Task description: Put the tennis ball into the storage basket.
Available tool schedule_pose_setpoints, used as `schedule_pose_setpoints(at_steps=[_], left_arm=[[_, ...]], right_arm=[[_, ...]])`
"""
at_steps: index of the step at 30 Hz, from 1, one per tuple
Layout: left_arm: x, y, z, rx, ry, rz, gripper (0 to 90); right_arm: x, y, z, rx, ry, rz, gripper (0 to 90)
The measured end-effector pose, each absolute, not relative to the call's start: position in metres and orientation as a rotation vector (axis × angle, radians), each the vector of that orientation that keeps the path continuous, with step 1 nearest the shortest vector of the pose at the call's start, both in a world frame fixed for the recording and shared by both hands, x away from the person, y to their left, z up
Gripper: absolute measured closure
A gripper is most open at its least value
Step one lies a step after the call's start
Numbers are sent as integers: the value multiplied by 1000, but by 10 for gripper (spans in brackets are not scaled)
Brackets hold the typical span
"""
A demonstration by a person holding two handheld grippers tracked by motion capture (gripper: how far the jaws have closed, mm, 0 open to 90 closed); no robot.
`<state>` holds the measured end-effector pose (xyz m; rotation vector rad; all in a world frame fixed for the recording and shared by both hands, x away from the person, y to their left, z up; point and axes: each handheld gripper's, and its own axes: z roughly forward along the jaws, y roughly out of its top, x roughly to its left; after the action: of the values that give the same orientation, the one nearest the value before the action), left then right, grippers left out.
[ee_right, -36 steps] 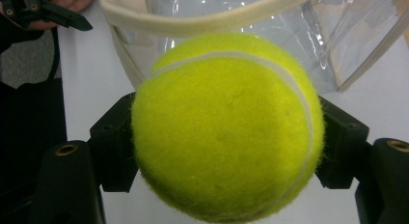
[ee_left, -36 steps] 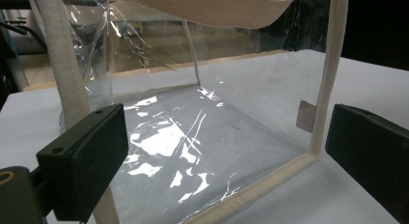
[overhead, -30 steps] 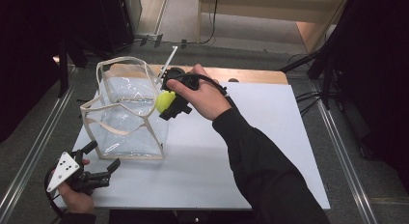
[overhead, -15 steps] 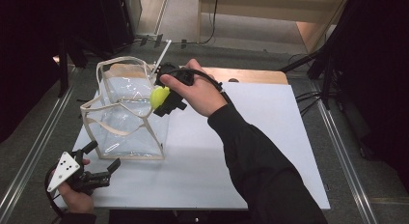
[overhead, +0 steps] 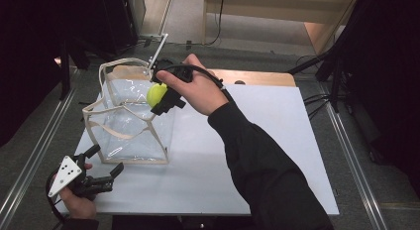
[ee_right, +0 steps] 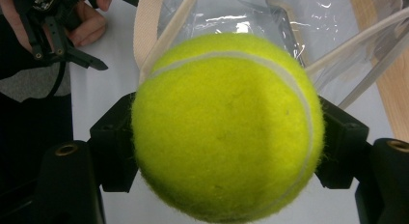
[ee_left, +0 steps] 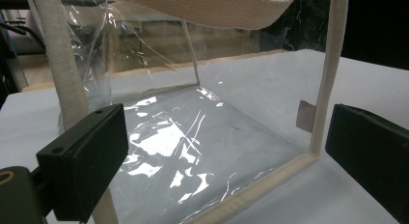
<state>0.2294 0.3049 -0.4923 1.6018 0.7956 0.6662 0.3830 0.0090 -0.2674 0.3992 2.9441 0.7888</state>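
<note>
Tennis ball point(overhead: 156, 94) being held clamped in the right gripper point(overhead: 159, 97) over the clear bag's point(overhead: 130, 122) rim; release pending. Left gripper point(overhead: 101, 176) idling open.

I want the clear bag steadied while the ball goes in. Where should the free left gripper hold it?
Probably the near corner's upright webbing edge of the clear bag, approached from the front: left gripper is open, facing it, and stiffer than film.

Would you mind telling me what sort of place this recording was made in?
Probably a lab or recording studio rather than a home: a plain white table with dark stands and cables around it, and a person working a handheld right gripper over a clear bag.
</note>
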Motion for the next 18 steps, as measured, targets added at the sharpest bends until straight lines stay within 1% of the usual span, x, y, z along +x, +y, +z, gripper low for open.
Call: schedule_pose_setpoints(at_steps=[9,18], left_arm=[[229,305,-492,1602,794,666,13],[229,305,-492,1598,793,664,13]], right_arm=[[386,21,-259,388,2934,792,233],[392,37,-262,376,2936,801,233]])
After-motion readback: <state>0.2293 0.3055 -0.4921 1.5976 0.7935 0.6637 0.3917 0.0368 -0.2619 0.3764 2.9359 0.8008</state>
